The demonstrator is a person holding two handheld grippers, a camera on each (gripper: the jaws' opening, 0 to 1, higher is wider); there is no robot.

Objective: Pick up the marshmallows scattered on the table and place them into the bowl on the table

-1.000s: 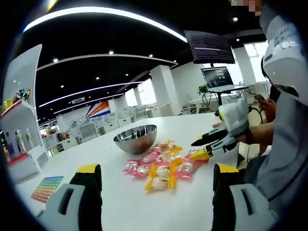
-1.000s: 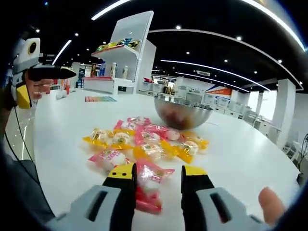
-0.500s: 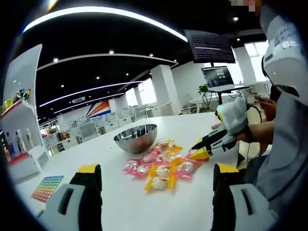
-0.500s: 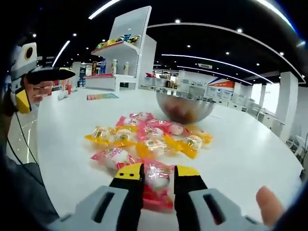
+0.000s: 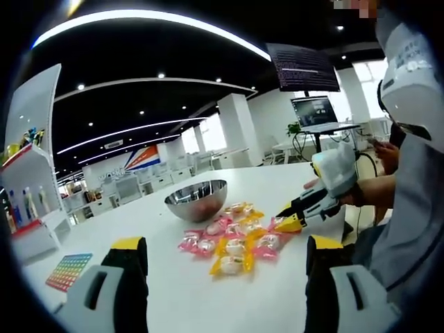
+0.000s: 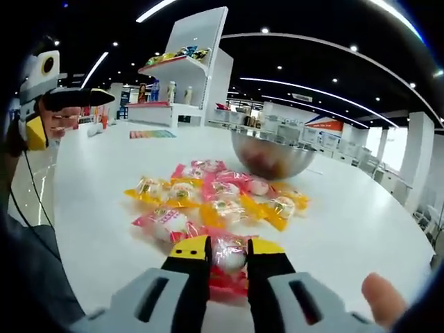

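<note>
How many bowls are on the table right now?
1: the steel bowl stands on the white table, just beyond the pile of wrapped marshmallows, with something pinkish already inside it.

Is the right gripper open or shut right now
Shut on a pink-wrapped marshmallow. In the right gripper view, the right gripper has its yellow-tipped jaws pressed against both sides of the wrapped sweet, just above the white table.

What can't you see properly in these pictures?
- Right gripper view: the lower half of the pink marshmallow is hidden by the right gripper.
- Both views: what lies in the bowl is hidden by its wall.
- Left gripper view: wrapper print is too small to read; the colourful card is blurred.
</note>
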